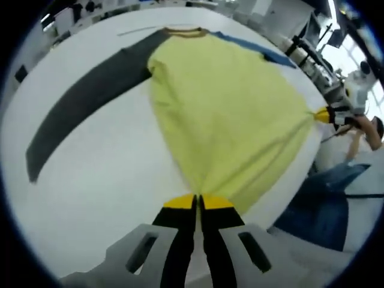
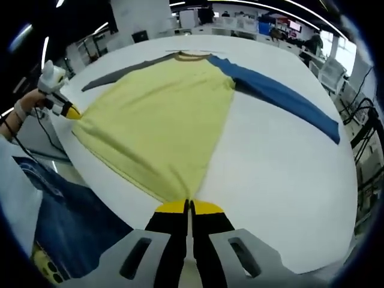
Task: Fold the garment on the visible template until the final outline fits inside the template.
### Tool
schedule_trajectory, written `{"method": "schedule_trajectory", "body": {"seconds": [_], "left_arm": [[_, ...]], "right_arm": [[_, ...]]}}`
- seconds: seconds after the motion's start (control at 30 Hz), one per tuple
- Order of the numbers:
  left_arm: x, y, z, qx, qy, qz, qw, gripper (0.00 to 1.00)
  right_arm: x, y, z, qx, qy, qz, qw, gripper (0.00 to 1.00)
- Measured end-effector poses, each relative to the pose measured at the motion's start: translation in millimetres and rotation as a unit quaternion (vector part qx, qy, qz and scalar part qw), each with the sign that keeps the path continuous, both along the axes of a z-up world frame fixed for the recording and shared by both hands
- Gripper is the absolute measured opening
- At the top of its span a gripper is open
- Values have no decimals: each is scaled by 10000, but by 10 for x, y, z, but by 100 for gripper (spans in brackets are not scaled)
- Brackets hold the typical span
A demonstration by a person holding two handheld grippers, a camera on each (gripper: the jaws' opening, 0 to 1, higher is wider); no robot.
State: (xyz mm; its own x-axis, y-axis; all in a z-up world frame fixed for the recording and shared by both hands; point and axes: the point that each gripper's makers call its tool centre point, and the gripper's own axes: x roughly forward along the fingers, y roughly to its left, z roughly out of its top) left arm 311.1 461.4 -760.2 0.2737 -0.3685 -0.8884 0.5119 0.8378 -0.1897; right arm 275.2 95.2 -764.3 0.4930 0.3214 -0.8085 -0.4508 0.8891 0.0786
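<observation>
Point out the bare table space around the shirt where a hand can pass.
Bare white table lies between the yellow body and the blue sleeve, reaching the near edge. A second bare patch sits below the grey sleeve. It is crowded along the hem, where the left gripper and right gripper pinch the corners.

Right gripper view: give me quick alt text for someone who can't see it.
The right gripper, jaws closed, pinches a bottom corner of a yellow shirt spread on a white table. The left gripper grips the other corner; a blue sleeve lies outstretched.
</observation>
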Motion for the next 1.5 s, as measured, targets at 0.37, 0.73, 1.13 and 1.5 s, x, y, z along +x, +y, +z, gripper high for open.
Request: {"method": "schedule_trajectory", "body": {"seconds": [0.37, 0.73, 1.13, 1.5], "left_arm": [[-10, 25, -10, 193, 4, -57, 9998, 0], [22, 63, -47, 363, -225, -75, 9991, 2], [-47, 117, -53, 526, -330, -254, 9977, 6], [-202, 77, 56, 201, -229, -13, 9995, 9]], "right_arm": [[-31, 21, 8, -42, -25, 94, 9999, 2], [-18, -4, -24, -154, -71, 101, 9998, 2], [-25, 2, -29, -266, -143, 247, 9992, 3], [-59, -57, -16, -316, -253, 283, 9988, 3]]}}
